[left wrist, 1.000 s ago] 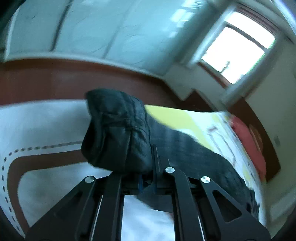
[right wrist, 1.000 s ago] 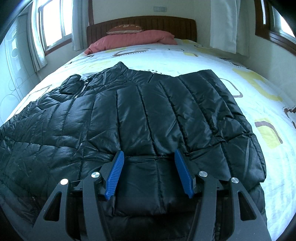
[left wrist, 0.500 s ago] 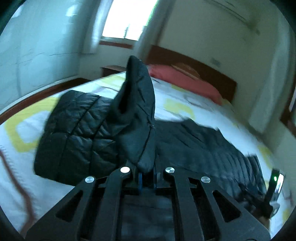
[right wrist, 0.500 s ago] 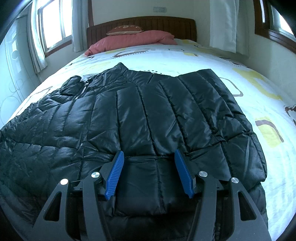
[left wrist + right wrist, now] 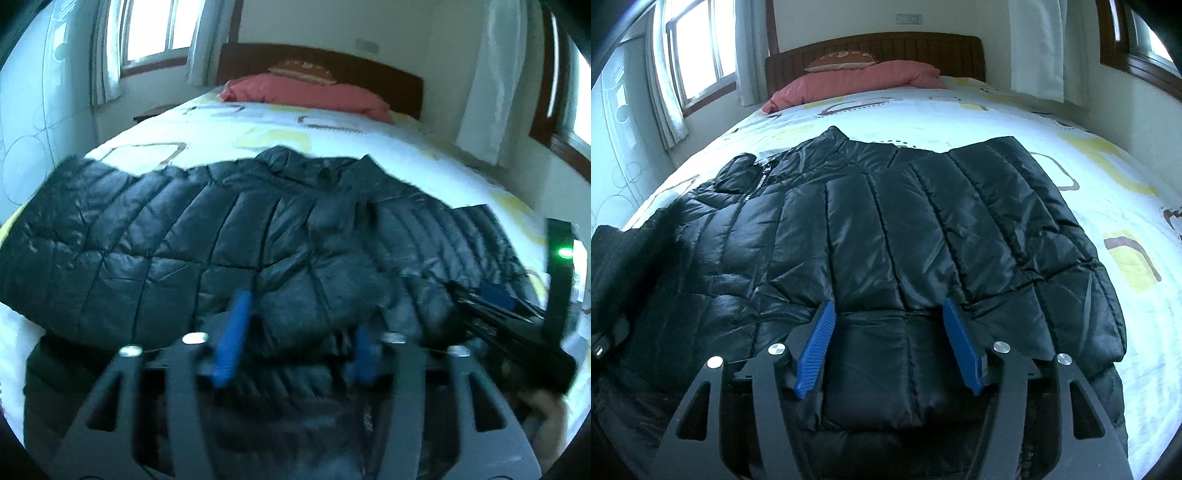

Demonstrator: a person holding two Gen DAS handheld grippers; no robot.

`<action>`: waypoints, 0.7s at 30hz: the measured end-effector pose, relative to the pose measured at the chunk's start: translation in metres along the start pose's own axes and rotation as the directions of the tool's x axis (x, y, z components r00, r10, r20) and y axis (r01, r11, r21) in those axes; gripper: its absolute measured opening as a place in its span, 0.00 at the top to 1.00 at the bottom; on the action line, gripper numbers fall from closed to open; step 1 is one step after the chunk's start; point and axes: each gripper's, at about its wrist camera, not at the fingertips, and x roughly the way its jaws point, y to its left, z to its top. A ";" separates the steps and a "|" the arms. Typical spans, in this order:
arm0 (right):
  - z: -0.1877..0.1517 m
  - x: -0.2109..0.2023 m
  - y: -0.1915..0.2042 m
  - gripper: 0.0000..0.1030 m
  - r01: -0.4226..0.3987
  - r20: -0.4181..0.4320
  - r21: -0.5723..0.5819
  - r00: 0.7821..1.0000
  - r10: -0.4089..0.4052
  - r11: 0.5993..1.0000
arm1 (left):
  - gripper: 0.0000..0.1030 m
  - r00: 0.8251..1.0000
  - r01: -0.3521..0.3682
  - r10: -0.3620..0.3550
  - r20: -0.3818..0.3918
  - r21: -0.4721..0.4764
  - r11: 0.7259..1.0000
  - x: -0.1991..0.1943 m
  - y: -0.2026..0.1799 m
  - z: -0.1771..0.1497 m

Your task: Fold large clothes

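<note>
black quilted puffer jacket (image 5: pixel 905 236) lies spread flat across the white patterned bedsheet (image 5: pixel 1089 155), collar toward the far red pillow (image 5: pixel 864 79) and hem at the near edge, its long axis running near to far with one sleeve laid across the left side. left gripper (image 5: pixel 295 343) hovers over the near left part with its blue pads (image 5: pixel 232 343) apart and nothing between them, while the right gripper (image 5: pixel 888 343) sits over the near hem, jaws likewise spread wide and empty. both hang right above the hem, so, as i judge it, either could pinch it and carry it toward the collar.
</note>
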 end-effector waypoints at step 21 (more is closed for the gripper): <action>0.019 0.002 0.145 0.68 -0.270 -0.089 -0.003 0.959 0.269 0.963 | 0.29 0.978 -0.188 0.198 0.058 -0.142 0.972 -0.067 0.138 -0.008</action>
